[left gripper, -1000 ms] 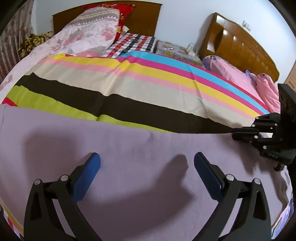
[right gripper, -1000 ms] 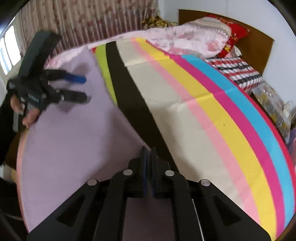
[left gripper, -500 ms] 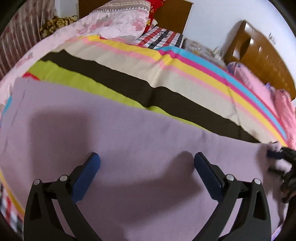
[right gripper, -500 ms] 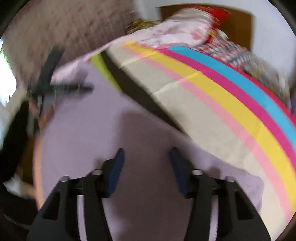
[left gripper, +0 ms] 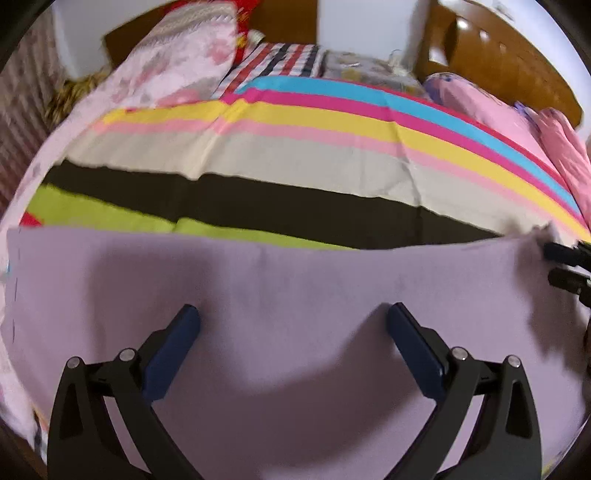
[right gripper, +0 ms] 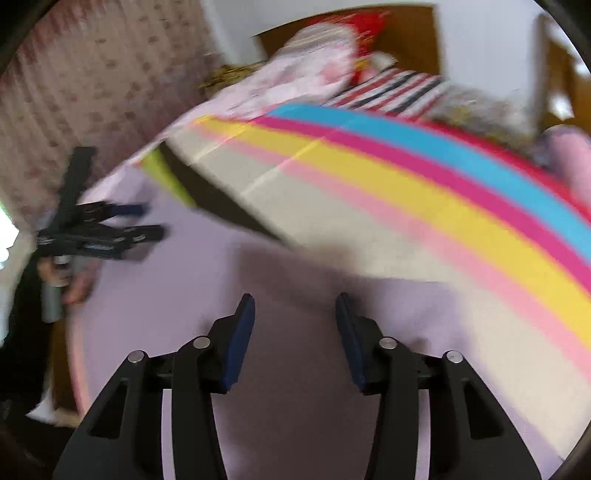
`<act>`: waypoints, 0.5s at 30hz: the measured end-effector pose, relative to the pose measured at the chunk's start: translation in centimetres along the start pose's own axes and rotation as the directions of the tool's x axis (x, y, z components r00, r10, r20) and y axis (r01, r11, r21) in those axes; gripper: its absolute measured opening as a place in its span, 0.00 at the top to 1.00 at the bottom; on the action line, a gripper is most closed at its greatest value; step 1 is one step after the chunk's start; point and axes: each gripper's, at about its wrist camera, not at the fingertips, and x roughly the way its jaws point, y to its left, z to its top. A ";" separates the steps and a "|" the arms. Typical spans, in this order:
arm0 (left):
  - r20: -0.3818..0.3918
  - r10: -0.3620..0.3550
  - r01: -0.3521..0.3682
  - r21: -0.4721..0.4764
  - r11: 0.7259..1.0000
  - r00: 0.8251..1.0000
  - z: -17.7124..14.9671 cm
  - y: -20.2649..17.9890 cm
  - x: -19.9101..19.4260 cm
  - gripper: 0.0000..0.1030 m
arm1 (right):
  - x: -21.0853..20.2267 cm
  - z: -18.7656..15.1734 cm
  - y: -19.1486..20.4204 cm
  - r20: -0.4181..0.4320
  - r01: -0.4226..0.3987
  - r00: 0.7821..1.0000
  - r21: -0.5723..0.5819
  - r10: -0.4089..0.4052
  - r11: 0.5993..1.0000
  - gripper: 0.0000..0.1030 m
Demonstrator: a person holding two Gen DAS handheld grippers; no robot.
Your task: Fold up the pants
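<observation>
Lilac pants (left gripper: 295,314) lie flat on the striped bedspread (left gripper: 295,173), near edge. Left gripper (left gripper: 291,332) wide, empty; right gripper (right gripper: 295,325) opening, nothing pinched. Fabric looks soft, light, limp: pinch a hem corner, expect sag

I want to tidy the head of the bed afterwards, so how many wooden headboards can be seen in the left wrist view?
2. One dark wooden headboard stands at the top centre behind the red pillow; the other wooden headboard is at the upper right behind the pink bedding. Others may lie outside the view.
</observation>
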 end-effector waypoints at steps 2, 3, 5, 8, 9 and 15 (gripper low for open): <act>0.066 -0.065 0.066 -0.011 0.998 0.996 0.0 -0.8 -2.0 0.02 | -1.4 -0.2 1.0 0.026 0.014 1.000 -0.041 -0.013 0.999 0.47; 0.088 -0.077 0.077 0.005 0.997 0.993 0.0 -1.4 -2.7 0.02 | -2.0 -0.5 1.4 0.040 0.002 0.999 -0.054 0.000 0.999 0.40; 0.104 -0.083 0.077 0.059 0.995 0.991 -0.2 -3.7 -3.1 0.02 | -1.9 -0.7 2.0 0.042 0.034 0.999 -0.095 -0.030 0.995 0.35; 0.025 -0.051 0.048 0.111 0.993 0.998 -0.3 -6.3 0.6 0.02 | 0.9 -0.5 0.2 -0.029 0.096 0.995 -0.045 -0.097 0.994 0.36; 0.065 -0.021 0.013 0.120 0.993 0.998 -0.6 -6.5 1.1 0.01 | 0.5 -0.4 -0.7 0.011 0.066 0.998 -0.009 -0.066 0.998 0.36; 0.143 -0.043 0.034 0.063 0.997 0.989 -1.2 -6.9 -1.4 0.02 | -2.4 -0.2 -5.2 0.133 0.031 0.989 0.222 -0.062 0.974 0.29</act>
